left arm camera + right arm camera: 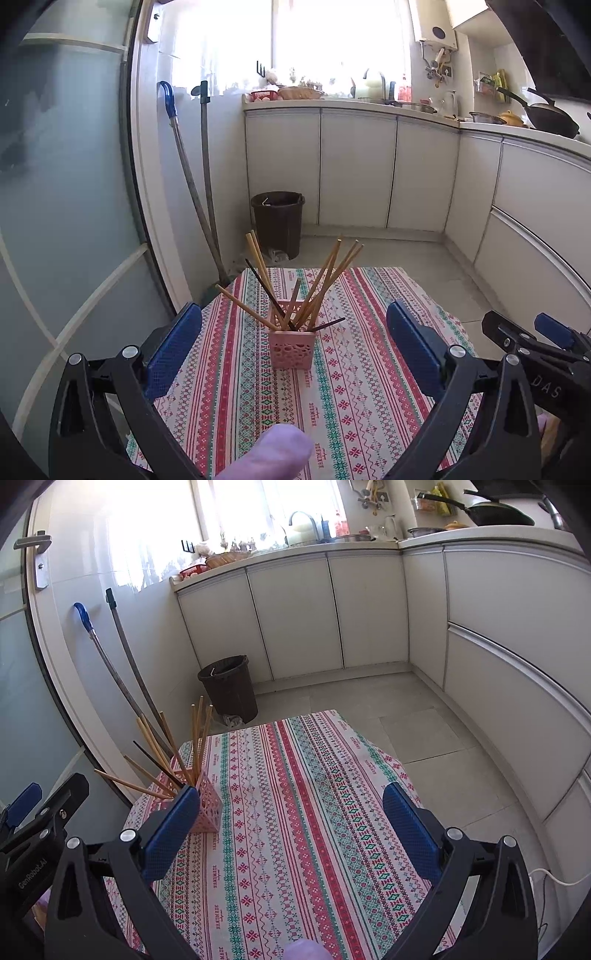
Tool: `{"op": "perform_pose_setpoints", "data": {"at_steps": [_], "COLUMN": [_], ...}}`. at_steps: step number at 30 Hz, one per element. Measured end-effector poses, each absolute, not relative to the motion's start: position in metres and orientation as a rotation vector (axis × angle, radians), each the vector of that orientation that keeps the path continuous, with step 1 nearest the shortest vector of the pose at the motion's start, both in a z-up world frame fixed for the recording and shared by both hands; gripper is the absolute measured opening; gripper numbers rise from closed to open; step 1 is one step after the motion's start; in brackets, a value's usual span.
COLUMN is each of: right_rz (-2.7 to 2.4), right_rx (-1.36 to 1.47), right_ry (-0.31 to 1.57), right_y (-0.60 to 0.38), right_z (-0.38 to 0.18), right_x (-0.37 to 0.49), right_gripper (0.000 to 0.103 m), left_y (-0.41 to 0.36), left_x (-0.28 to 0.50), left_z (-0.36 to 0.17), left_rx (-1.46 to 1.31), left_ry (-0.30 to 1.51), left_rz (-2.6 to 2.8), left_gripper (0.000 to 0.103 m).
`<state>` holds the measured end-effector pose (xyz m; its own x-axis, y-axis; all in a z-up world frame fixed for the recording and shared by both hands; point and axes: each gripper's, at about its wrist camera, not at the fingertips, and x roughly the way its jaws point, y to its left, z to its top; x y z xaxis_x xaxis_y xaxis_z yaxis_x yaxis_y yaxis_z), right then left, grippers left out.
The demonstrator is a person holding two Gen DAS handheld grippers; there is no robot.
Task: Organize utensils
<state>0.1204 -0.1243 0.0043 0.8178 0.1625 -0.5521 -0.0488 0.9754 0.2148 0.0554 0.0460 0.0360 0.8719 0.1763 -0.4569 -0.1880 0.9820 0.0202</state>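
The holder (291, 345) stands on the bench (369, 387) dead ahead of the left gripper (295, 350), its chopsticks (317, 288) fanning upward; the right gripper (291, 834) has it off to its left; both sets of fingers are spread and empty.

The right tool (291, 834) hangs over the desk (295, 812) with its blue pads (410, 830) spread wide and nothing between them. Partly behind its left pad stands a pink holder (208, 812) with chopsticks (166, 753) fanning up and leftward out of it. The left tool (33, 812) shows at the left edge. Far ahead, on the floor, a dark bin (229, 686) sits by white cabinets (295, 613).
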Motion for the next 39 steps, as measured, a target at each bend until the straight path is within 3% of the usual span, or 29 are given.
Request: {"op": "perform_pose_setpoints", "data": {"at_steps": [39], "right_rz": [0.110], "right_rx": [0.191], "right_ry": [0.623], "right_y": [-0.1232], "right_z": [-0.0020], "right_x": [0.1240], "right_gripper": [0.097], "left_y": [0.0513], "left_x": [0.0588], "left_z": [0.0289], "left_rx": [-0.023], "left_ry": [0.488], "left_rz": [0.196], "left_gripper": [0.096]}}
